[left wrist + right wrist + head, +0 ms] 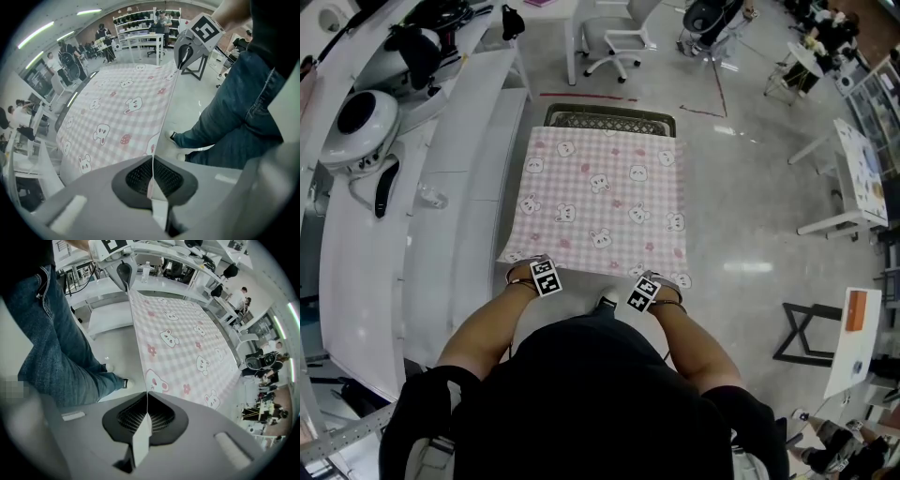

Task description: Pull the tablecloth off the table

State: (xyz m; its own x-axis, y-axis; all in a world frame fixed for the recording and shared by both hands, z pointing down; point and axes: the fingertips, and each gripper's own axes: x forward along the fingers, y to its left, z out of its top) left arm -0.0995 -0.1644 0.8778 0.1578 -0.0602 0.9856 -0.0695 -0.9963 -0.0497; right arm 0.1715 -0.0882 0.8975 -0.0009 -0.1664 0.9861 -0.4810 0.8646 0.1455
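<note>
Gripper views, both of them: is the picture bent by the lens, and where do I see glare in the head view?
Left gripper view: strong fisheye bend, black corners, tablecloth sharp, the left gripper body near the lens slightly soft. Right gripper view: the same bend and dark corners around the right gripper. Head view: white glare patches on the glossy floor.

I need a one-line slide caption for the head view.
Left tongs and right tongs each grip a near corner of the pink tablecloth.
</note>
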